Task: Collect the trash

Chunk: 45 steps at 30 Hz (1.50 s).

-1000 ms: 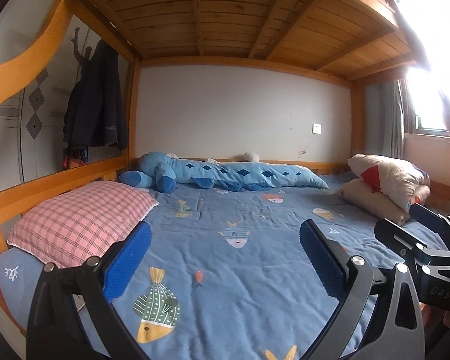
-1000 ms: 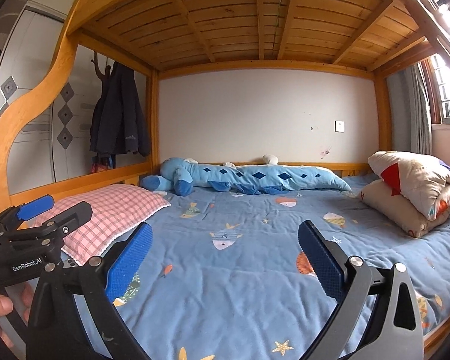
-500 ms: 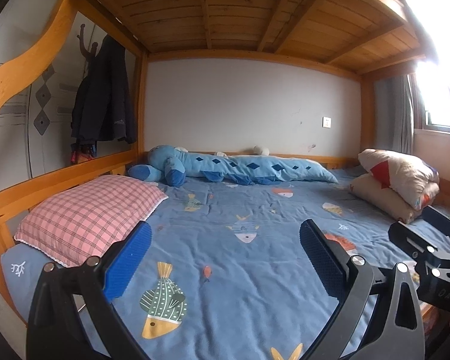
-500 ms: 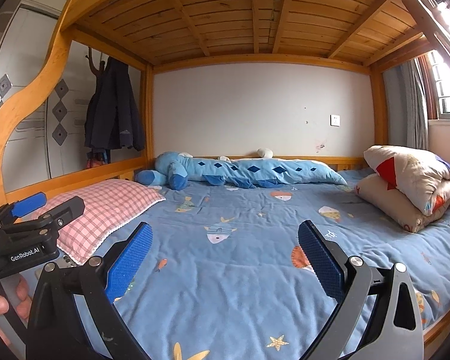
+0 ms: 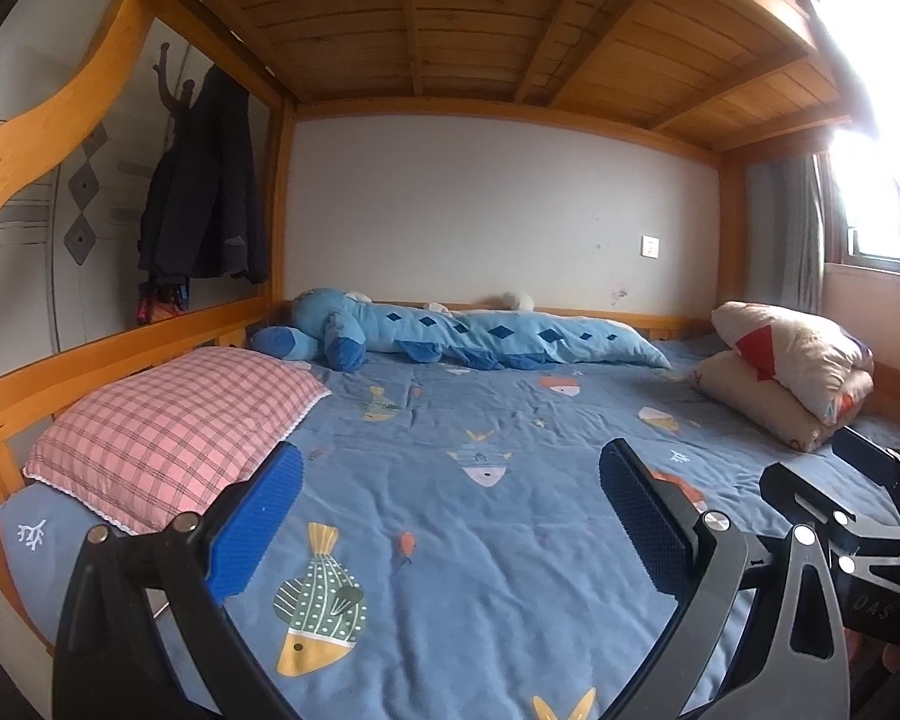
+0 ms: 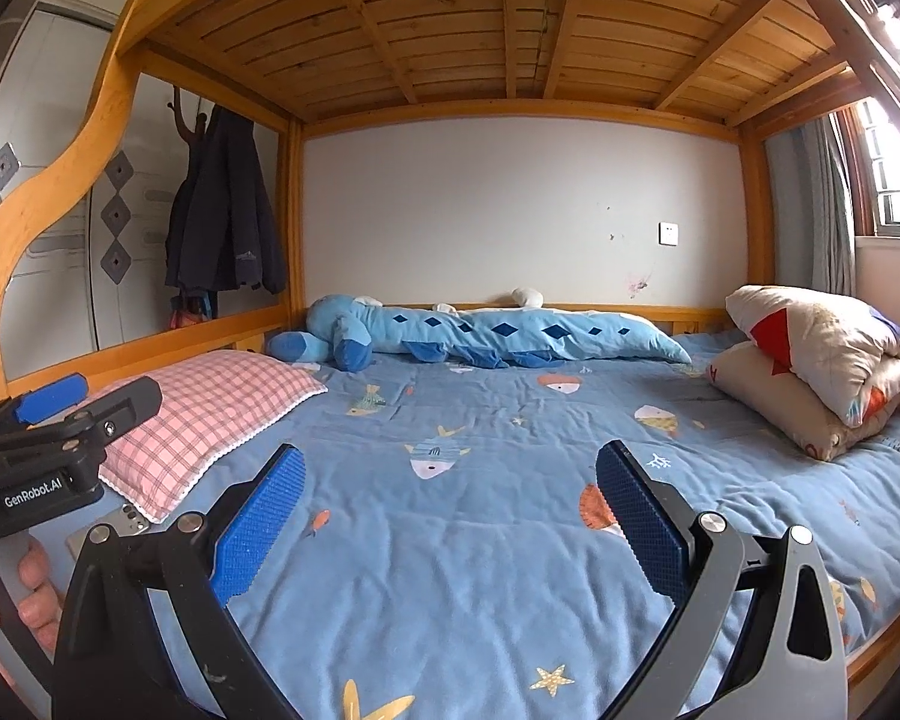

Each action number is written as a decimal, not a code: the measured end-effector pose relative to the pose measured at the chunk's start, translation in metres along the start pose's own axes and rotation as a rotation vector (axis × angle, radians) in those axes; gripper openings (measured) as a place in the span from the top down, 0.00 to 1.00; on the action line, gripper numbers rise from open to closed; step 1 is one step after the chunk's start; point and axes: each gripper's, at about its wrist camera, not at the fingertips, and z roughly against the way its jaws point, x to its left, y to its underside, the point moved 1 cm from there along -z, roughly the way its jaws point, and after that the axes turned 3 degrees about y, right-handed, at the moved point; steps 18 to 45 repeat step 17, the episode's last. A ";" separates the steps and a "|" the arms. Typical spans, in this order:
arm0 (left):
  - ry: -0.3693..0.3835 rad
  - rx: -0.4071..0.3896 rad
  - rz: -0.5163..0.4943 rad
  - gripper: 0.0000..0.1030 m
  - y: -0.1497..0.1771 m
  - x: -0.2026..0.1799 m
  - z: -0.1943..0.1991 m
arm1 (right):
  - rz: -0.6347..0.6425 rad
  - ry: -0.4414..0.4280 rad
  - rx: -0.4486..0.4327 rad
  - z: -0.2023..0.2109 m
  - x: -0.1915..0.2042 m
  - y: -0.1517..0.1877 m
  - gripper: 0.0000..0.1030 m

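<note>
Wooden bunk-bed framing encloses a lower bed (image 6: 510, 540) covered by a blue fish-print sheet. A pink checked pillow (image 6: 210, 408) lies at the near left, a long blue plush toy (image 6: 480, 336) is laid along the far wall, and a folded quilt (image 6: 822, 360) is stacked at the right. The left gripper (image 5: 450, 516) and the right gripper (image 6: 450, 510) are both held above the near edge of the bed with fingers spread wide and nothing between them. No trash can be made out on the sheet in either view; a small flat grey object (image 6: 111, 525) is partly seen beside the near corner of the pillow, but it cannot be identified. The likely risks are judged as follows: printed fish motifs may be mistaken for litter, loose sheet fabric may be pinched along with any small item, and the two grippers, held close together, may be knocked against each other.
</note>
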 end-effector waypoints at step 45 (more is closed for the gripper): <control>-0.016 0.009 0.002 0.04 -0.002 0.000 0.001 | 0.003 0.014 -0.020 0.000 -0.002 -0.004 0.08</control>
